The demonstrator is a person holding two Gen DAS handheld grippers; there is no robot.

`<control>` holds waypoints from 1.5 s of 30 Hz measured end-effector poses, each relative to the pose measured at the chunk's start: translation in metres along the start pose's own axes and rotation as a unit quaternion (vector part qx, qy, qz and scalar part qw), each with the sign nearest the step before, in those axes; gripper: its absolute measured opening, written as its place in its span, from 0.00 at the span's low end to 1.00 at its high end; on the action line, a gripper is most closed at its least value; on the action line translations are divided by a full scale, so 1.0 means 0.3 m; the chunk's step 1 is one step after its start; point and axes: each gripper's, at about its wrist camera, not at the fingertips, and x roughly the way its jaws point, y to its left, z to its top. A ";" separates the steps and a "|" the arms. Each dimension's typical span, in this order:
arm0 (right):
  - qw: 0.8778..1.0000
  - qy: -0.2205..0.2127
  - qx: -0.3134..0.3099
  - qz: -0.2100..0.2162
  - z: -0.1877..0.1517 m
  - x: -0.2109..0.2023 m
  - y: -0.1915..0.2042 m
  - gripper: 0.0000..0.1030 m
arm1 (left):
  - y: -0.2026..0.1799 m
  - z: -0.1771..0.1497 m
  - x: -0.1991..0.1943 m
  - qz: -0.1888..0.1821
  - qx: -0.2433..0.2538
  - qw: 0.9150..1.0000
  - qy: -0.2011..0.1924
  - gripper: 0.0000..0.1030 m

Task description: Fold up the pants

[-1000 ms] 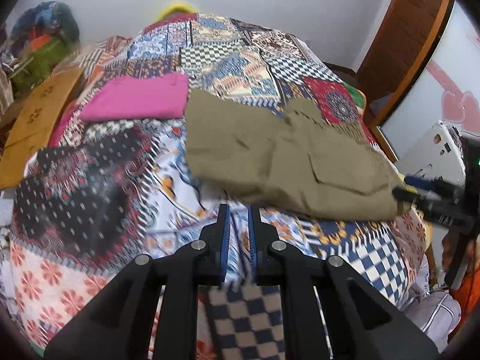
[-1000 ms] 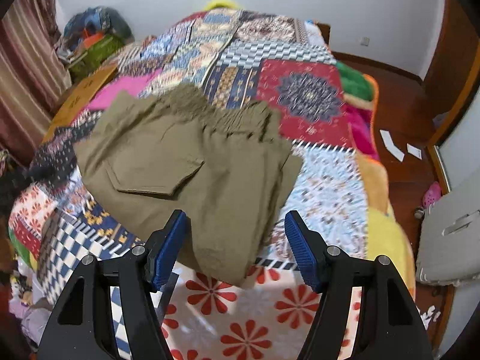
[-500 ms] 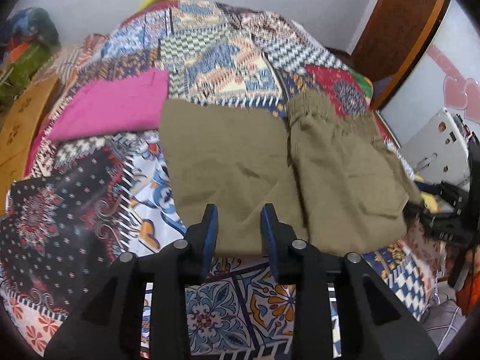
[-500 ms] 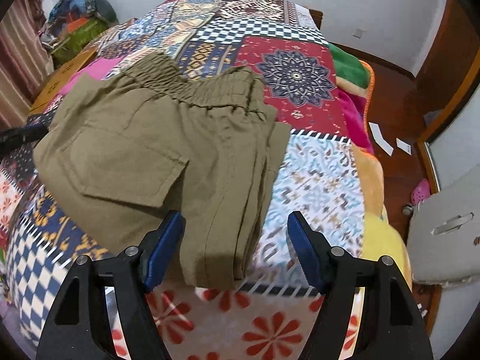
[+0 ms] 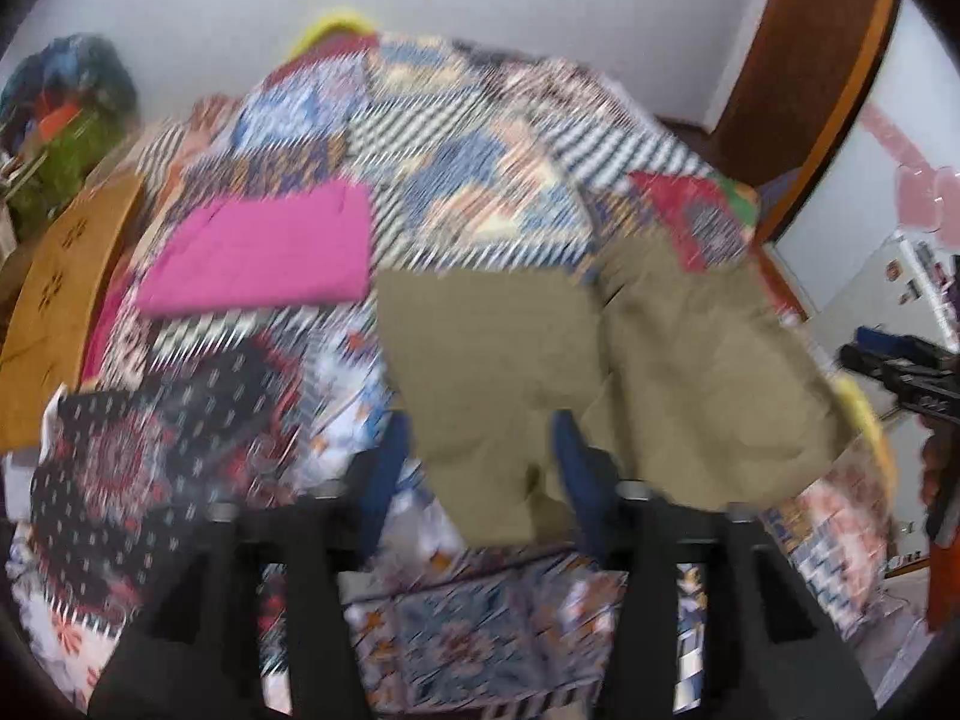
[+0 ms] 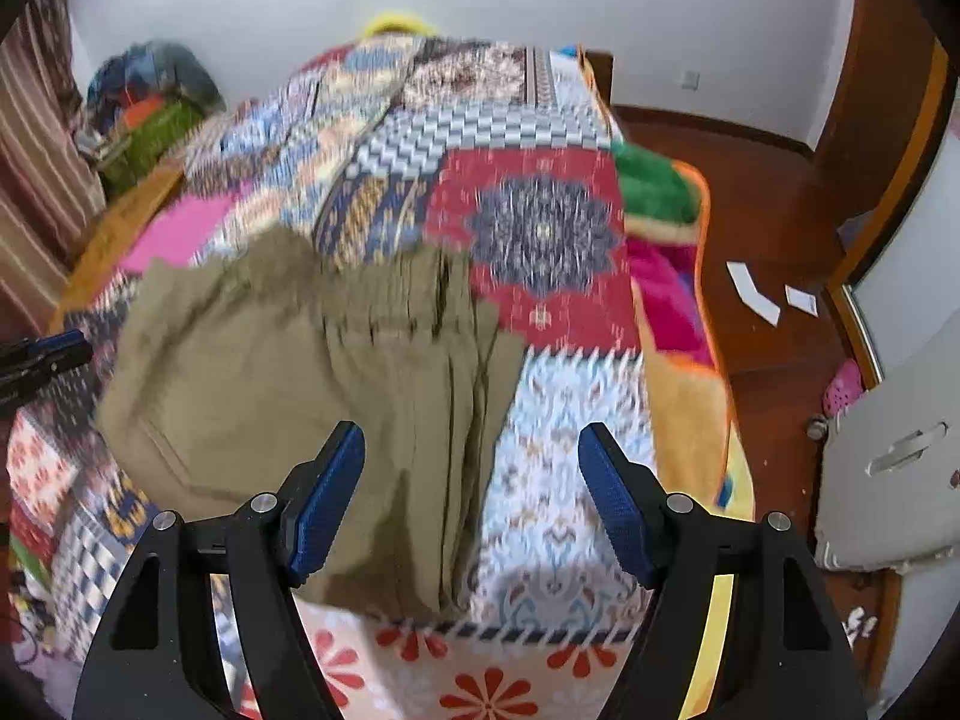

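Now the olive-brown cotton pants (image 6: 312,396) lie folded on the colourful patchwork bed cover (image 6: 540,240), near the front edge of the bed, with the gathered elastic waistband (image 6: 384,294) at the far side. Both my tongs are empty. My right gripper (image 6: 471,498) stands wide open over the right edge of the pants, where several layers are stacked. My left gripper (image 5: 480,462) is also open — its blue pads stand on both sides of the near hem — but this view is blurred, so I cannot say if they touch the cloth.

I judge the fabric soft and light, not slippery, and it will sag when lifted. So it is better to pinch all layers together at a corner or at the thick waistband — otherwise the lower layers may slide out and open the fold. A flat folded pink cloth (image 5: 264,246) lies well apart, further back on the left.
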 end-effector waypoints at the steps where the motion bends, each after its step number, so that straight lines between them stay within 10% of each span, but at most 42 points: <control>1: 1.000 -0.009 0.001 0.002 0.020 -0.003 0.003 0.69 | -0.024 0.022 0.002 -0.010 0.006 1.000 -0.006 0.71; 14: 0.999 0.031 -0.029 -0.024 0.090 0.251 0.033 0.68 | -0.161 0.116 0.350 -0.006 0.054 0.997 0.060 0.76; 20: 0.997 0.044 0.038 0.041 0.074 0.274 -0.059 0.70 | -0.106 0.122 0.330 -0.016 0.042 0.998 0.047 0.85; 35: 0.999 -0.012 -0.013 -0.032 0.048 0.032 -0.041 0.72 | 0.064 0.084 0.093 0.044 -0.003 0.999 -0.006 0.89; 45: 0.999 0.024 0.030 0.010 -0.024 0.071 -0.035 0.72 | 0.149 -0.036 0.166 0.006 -0.066 0.996 0.054 0.97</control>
